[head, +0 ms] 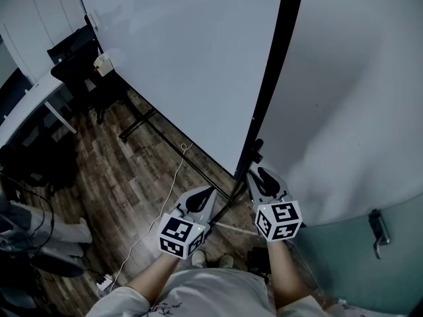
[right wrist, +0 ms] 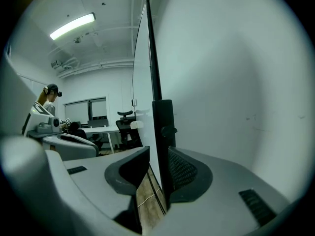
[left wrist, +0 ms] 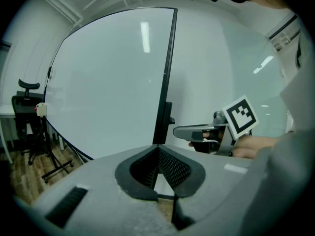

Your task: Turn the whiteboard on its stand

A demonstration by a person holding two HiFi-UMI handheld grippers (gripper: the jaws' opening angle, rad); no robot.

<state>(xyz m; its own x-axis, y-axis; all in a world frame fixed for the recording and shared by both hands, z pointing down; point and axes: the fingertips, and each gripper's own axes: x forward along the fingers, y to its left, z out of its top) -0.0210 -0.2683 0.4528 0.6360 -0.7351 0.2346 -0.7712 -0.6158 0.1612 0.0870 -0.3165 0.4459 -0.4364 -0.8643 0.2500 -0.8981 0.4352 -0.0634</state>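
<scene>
1. Wood floor [head: 125, 183] lies under the whiteboard [head: 192, 58], upright on its stand [head: 140, 119] straight ahead of you.
2. Your right tongs [head: 256, 172] stand parted astride its black vertical edge [head: 274, 71], not clamping it.
3. Your left tongs [head: 211, 191] are closed and empty, just left of that edge; the right hand is nearer.
</scene>
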